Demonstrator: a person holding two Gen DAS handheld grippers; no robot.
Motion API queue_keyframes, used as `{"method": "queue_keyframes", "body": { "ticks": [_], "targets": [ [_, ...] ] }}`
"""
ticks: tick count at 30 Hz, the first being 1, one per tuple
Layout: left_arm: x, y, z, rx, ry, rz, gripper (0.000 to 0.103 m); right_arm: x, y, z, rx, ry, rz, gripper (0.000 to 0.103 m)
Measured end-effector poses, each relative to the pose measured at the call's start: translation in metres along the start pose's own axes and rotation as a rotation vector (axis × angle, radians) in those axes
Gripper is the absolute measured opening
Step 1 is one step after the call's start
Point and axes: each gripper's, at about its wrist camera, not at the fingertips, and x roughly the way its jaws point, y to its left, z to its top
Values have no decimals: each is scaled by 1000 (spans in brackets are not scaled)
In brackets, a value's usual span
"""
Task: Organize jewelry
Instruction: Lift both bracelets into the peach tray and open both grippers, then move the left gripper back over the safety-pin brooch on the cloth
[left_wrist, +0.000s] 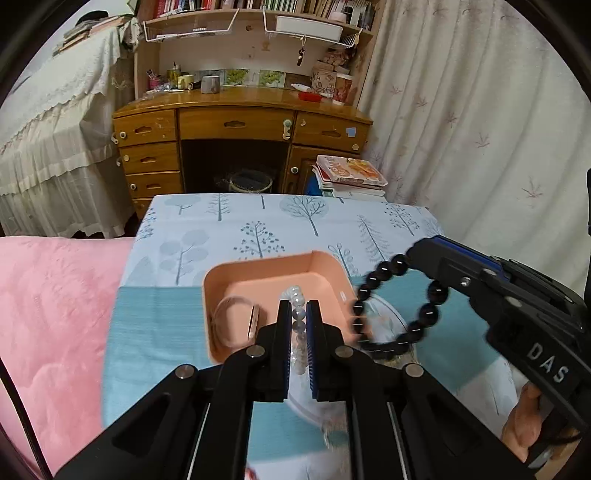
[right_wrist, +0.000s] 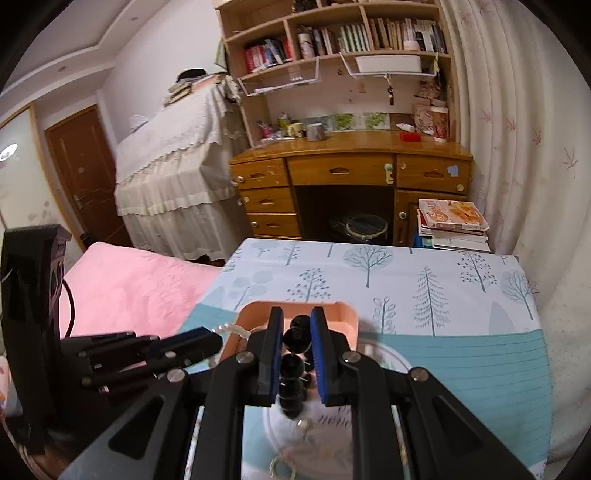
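A peach tray (left_wrist: 325, 275) stands on the tree-print cloth. A pink bangle (left_wrist: 236, 317) lies in its left part. My left gripper (left_wrist: 298, 308) is shut on a pale grey bead bracelet (left_wrist: 297, 295) and holds it over the tray. My right gripper (left_wrist: 410, 254) comes in from the right, shut on a black bead bracelet (left_wrist: 397, 306) that hangs just right of the tray. In the right wrist view the right gripper (right_wrist: 297, 317) clamps the black bead bracelet (right_wrist: 293, 369) above the tray (right_wrist: 345, 314); the left gripper (right_wrist: 218, 341) sits to the left.
A clear glass plate (right_wrist: 391, 360) with small jewelry pieces lies on the cloth in front of the tray. A pink blanket (left_wrist: 55, 314) lies left of the table. A wooden desk (left_wrist: 240, 125) and a stack of books (left_wrist: 351, 175) stand beyond the far edge.
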Motion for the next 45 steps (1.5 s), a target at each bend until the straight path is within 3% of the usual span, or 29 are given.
{"method": "queue_keyframes", "body": {
  "ticks": [10, 12, 13, 14, 15, 22, 27, 40, 43, 45],
  "targets": [
    [83, 15, -3, -34, 81, 15, 9, 81, -11, -10, 30, 155, -22, 16],
    [87, 20, -8, -43, 92, 19, 35, 81, -6, -12, 3, 153, -27, 17],
    [87, 22, -11, -50, 88, 28, 43, 78, -3, -13, -16, 142, -30, 21],
    [84, 24, -13, -55, 80, 37, 53, 76, -2, -14, -23, 132, -33, 23],
    [81, 26, -16, -59, 66, 48, 53, 73, -1, -14, -27, 124, -33, 26],
    [50, 30, -35, -61, 35, 98, 53, 47, -9, -27, 44, 115, 31, 27],
    [14, 19, -49, -30, -21, 154, 54, 21, -8, -50, 42, 114, 29, 27],
    [-64, -10, -79, -13, -159, 160, 65, -50, -7, -91, 46, 57, 22, 26],
    [-75, -16, -88, -2, -167, 156, 66, -65, -6, -98, 44, 39, 24, 26],
    [-81, -18, -95, -3, -165, 139, 71, -72, -3, -104, 34, 31, 25, 27]
  ]
}}
